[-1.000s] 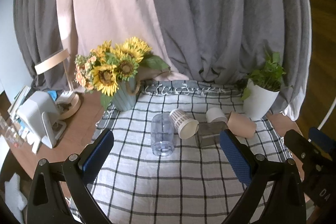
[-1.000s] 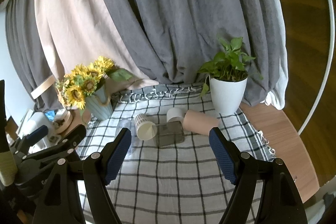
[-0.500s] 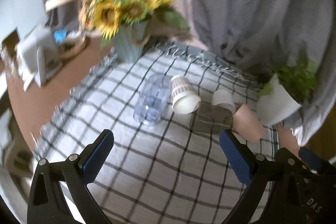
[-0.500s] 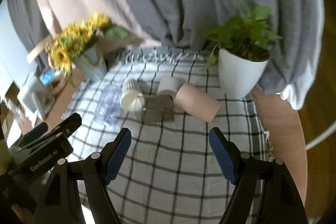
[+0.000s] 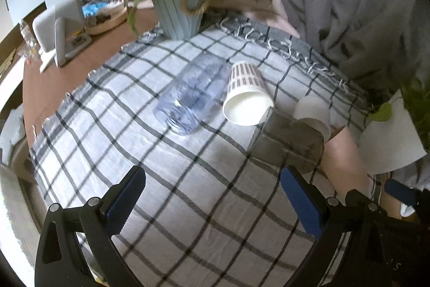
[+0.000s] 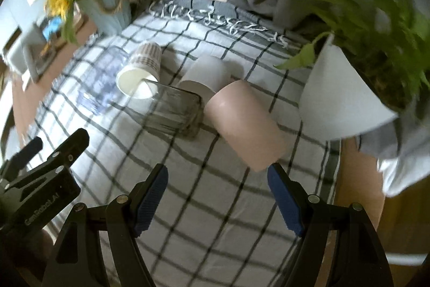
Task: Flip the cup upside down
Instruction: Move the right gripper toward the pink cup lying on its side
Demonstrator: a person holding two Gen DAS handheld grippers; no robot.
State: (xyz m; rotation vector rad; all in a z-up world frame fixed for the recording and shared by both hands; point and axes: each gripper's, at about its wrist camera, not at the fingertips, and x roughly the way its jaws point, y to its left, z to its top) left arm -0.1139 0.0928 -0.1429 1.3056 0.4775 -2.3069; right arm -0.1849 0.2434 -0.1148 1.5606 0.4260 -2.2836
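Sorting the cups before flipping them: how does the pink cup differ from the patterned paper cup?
The pink cup is plain and one colour; the patterned paper cup has a printed grid on its wall and a white inside. The pink cup looks larger in the right wrist view, though it lies nearer that camera. It lies beside the white plant pot; the paper cup lies next to the clear plastic bottle. Both lie on their sides on the checked cloth, ungripped.
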